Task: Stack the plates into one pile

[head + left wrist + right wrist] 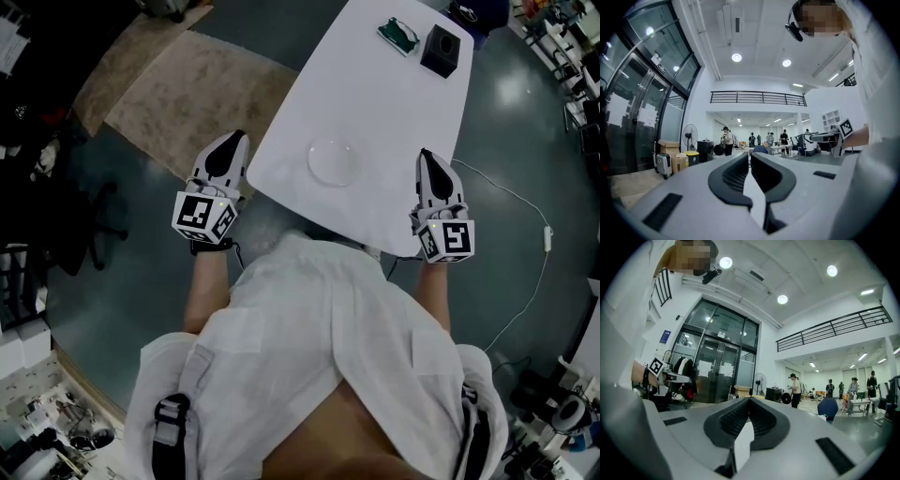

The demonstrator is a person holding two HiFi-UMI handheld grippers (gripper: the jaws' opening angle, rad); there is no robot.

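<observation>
The plates (pixel 334 159) sat close to the table's (pixel 375 94) near edge, between the two grippers. The left gripper (pixel 234 141) hung just off the table's left edge over open floor (pixel 131 187), jaws together and empty. The right gripper (pixel 427 157) was at the right edge, likewise closed on nothing. At the far end stood a black box (pixel 441 50), contents unseen

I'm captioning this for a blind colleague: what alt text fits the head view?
From above, a person in white holds the left tool and right tool, both shut, either side of a clear plate near the white table's near edge. A black box sits at the far end.
</observation>
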